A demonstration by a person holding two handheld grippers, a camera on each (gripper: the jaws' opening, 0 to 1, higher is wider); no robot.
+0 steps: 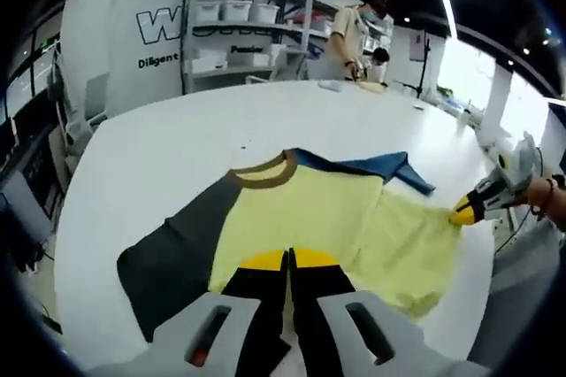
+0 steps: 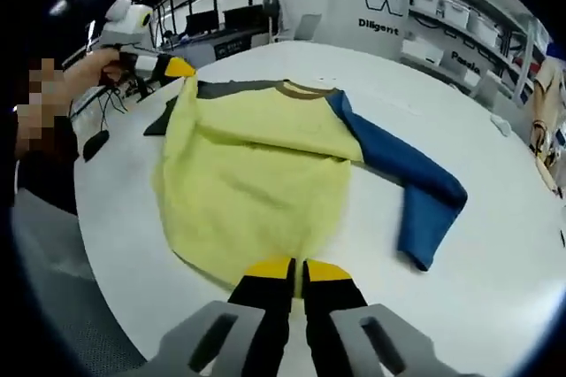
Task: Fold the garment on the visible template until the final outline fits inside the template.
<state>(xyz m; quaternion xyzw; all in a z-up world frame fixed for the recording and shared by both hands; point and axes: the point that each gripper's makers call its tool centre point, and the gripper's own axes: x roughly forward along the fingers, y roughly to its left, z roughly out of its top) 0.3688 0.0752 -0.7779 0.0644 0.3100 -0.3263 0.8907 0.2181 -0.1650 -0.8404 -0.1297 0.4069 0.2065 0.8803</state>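
Presently catalogued: one garment [image 2: 256,165], a long-sleeved shirt with yellow body, brown collar, one blue sleeve and one dark grey sleeve, lying on a white table [image 2: 495,244]. No drawn template outline can be made out on the table around the garment.

Left tongs [image 1: 288,260]: jaws closed together at the garment's yellow edge, apparently pinching the cloth. In the right gripper view these same tongs [image 2: 179,67] meet the yellow fabric at the shoulder beside the grey sleeve, held by a hand [image 2: 75,76].

Right tongs [image 2: 296,269]: jaws closed together on the garment's hem, likewise appearing to pinch it. In the left gripper view these tongs [image 1: 464,214] touch the far corner of the yellow cloth.

Judgement: with shoulder and hem each held, the yellow body seems to be drawn over the grey sleeve as a fold; the ridge across the chest supports this.

Blue sleeve [image 2: 416,191]: spread out from the garment, bent at the elbow, not yet folded in.
Grey sleeve [image 1: 172,253]: partly beneath the yellow body.

Surroundings, beyond the garment: shelving with white bins [image 1: 234,10], a person [image 1: 349,36] at the far table edge, small items there. Nothing on the table obstructs the fold.
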